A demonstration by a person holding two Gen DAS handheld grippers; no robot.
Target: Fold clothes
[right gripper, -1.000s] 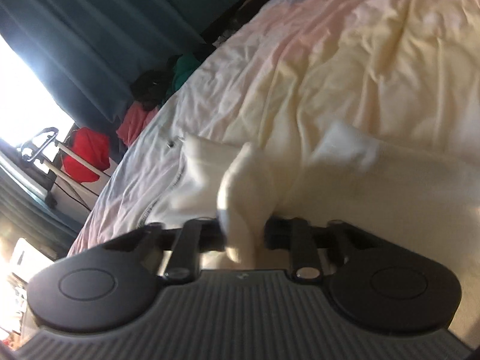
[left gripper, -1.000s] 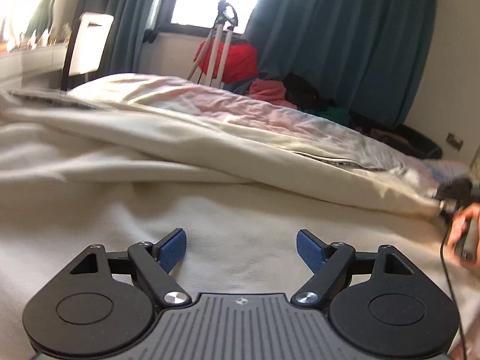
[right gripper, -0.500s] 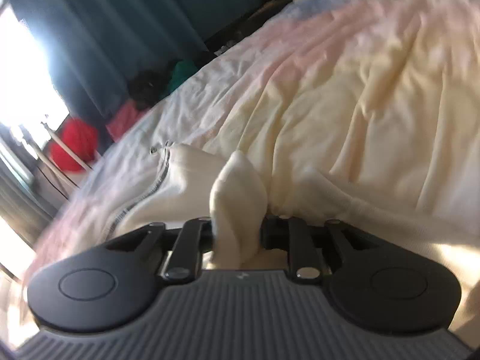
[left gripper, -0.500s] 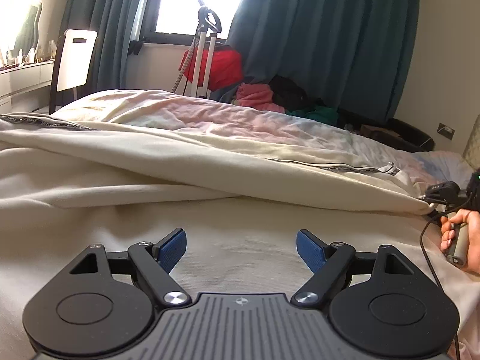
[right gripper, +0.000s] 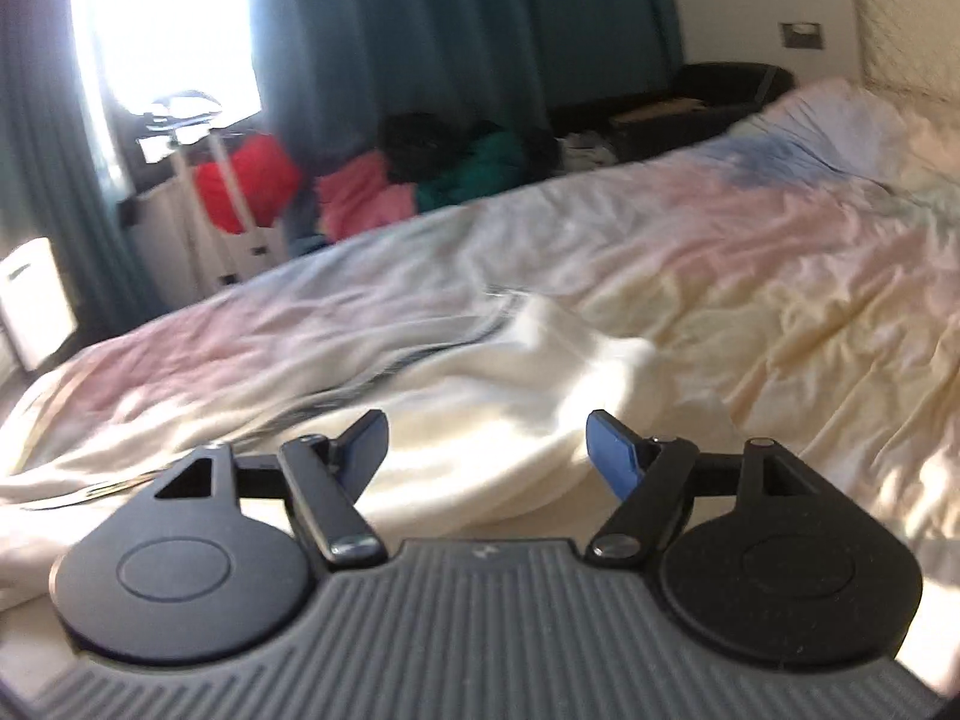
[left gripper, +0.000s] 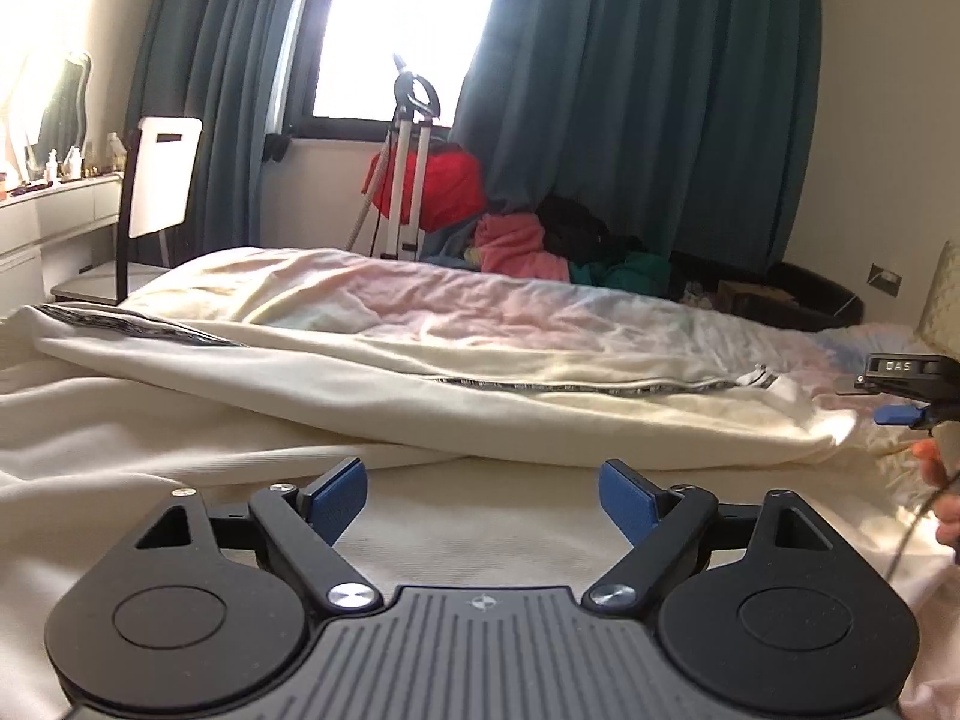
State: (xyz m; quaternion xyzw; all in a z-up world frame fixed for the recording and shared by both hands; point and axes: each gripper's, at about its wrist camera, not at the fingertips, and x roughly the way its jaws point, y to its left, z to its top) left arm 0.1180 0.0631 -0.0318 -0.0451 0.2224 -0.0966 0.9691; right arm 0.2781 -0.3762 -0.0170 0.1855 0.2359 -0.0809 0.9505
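A cream zip-up garment [left gripper: 420, 408] lies spread across the bed, its zipper line [left gripper: 600, 385] running left to right along a folded-over layer. My left gripper [left gripper: 483, 495] hovers open low over the near cream cloth, with nothing between its blue pads. In the right wrist view the same garment [right gripper: 510, 396] lies bunched in a soft hump just ahead of my right gripper [right gripper: 486, 450], which is open and empty. The right gripper also shows at the far right edge of the left wrist view [left gripper: 900, 402], held by a hand [left gripper: 942, 480].
The bed carries a pastel pink and yellow sheet [right gripper: 750, 252]. Beyond it stand a red bag [left gripper: 450, 186], a white stand [left gripper: 408, 180], a heap of pink, black and green clothes [left gripper: 564, 240], teal curtains [left gripper: 630, 90], a white chair [left gripper: 159, 186] and a dresser [left gripper: 54, 210] at left.
My right gripper was shut on a fold of the cream garment; it has opened and let go, and the cloth now lies on the bed. The left gripper stayed open and tilted up slightly.
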